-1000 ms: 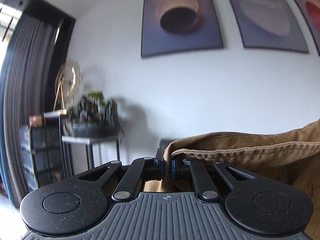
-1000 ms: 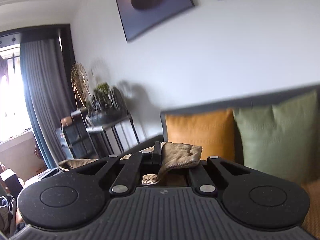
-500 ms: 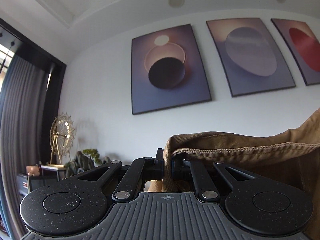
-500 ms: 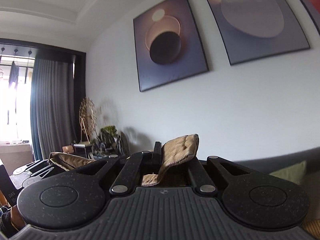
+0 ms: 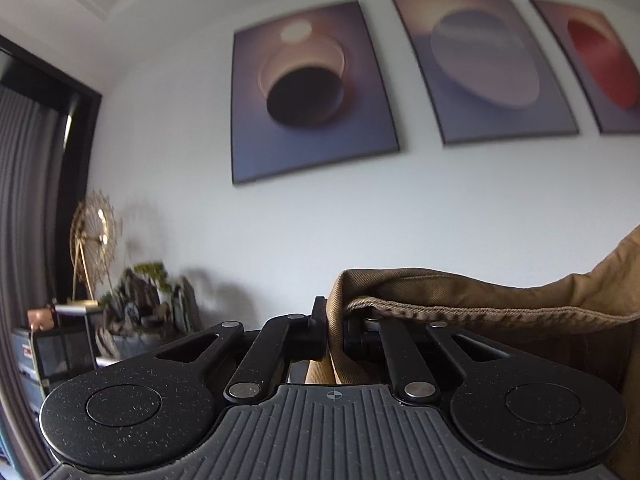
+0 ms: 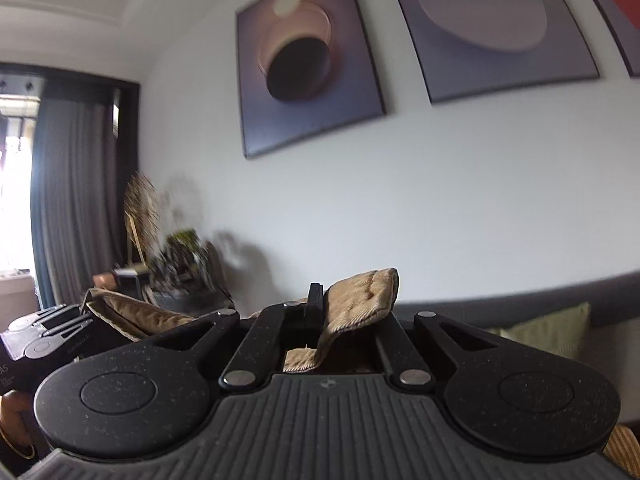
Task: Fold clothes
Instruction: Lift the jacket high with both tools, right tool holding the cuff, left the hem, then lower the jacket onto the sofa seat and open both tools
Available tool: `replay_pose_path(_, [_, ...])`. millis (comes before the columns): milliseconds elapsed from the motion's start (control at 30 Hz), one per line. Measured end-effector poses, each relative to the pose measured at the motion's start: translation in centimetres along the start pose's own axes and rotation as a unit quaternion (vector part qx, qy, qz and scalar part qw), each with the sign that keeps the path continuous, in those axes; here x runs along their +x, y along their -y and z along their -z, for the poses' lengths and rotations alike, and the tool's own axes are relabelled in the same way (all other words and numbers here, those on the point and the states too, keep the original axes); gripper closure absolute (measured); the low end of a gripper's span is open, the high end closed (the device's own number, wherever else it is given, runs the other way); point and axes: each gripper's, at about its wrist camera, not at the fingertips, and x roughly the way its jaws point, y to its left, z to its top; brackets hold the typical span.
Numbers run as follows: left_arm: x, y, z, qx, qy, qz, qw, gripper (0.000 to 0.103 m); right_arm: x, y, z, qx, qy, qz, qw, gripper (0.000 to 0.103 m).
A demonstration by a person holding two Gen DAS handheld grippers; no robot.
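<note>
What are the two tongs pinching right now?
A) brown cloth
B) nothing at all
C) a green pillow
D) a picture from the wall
A: the left tongs and the right tongs are each closed on a bit of brown cloth; the green pillow sits untouched on the sofa.

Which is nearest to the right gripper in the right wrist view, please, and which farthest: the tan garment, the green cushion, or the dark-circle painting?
1. Tan garment, clamped in the right gripper.
2. Green cushion, lower right on the sofa.
3. Dark-circle painting, high on the wall.
</note>
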Motion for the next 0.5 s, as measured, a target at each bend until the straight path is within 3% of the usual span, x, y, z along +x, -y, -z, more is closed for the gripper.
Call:
replay_pose_path(233, [16.8, 4.8, 9.4, 0.023, -0.098, -0.032, 0.9944, 0.099, 15.2, 6.9, 7.1, 0.023, -0.077, 0.058, 0.995, 0.1])
replay_pose_path(300, [21.3, 6.3, 13.8, 0.037, -0.143, -0.037, 0.9884, 0.091, 20.3, 9.7, 10.5, 0.042, -0.103, 0.075, 0.991, 0.099])
replay_pose_path(333, [23.5, 7.0, 16.0, 0.045, -0.167, -0.039, 0.9842, 0.081, 22.8, 11.1, 12.6, 0.054, -0.121, 0.085, 0.987, 0.099])
replay_pose_path(367, [25.3, 7.5, 18.5, 0.052, -0.199, -0.037, 0.978, 0.071, 25.0, 12.5, 14.9, 0.068, -0.142, 0.094, 0.983, 0.094])
replay_pose_path(433, [28.0, 8.0, 23.4, 0.06, -0.265, -0.021, 0.9622, 0.064, 28.7, 14.9, 19.9, 0.104, -0.193, 0.109, 0.97, 0.062])
replay_pose_path(467, [28.7, 8.0, 25.5, 0.062, -0.292, -0.007, 0.9544, 0.064, 29.8, 15.7, 22.3, 0.12, -0.217, 0.115, 0.962, 0.041])
replay_pose_path(500, [28.9, 7.9, 27.4, 0.065, -0.308, 0.006, 0.949, 0.065, 30.5, 16.4, 24.6, 0.131, -0.237, 0.12, 0.955, 0.039])
